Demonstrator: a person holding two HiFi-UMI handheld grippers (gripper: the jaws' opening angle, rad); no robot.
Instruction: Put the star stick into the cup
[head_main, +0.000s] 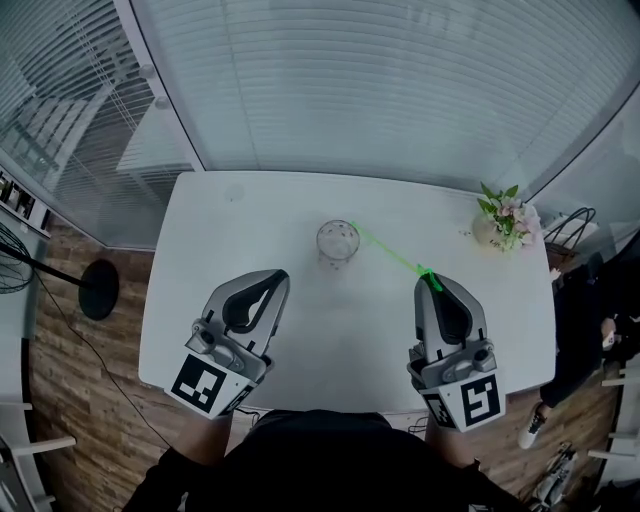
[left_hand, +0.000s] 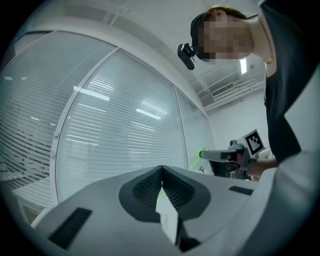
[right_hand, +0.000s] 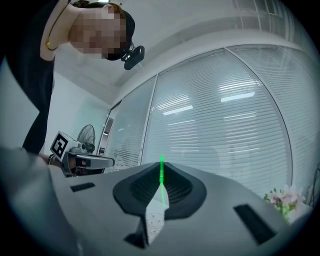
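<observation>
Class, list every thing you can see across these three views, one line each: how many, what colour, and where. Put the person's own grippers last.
Rectangular white table: one, white, middle of the head view.
Clear glass cup: one, transparent, upright mid-table.
Thin green star stick: one, green, slanting from the right gripper toward the cup's rim.
Small bunch of flowers: one, pink and green, table's far right corner.
Slatted window blinds: white, along the wall beyond the table.
Black floor fan: one, black, on the wooden floor left of the table.
Left gripper: one, grey, jaws together, empty, over the table's near left.
Right gripper: one, grey, jaws shut on the stick, near right.
</observation>
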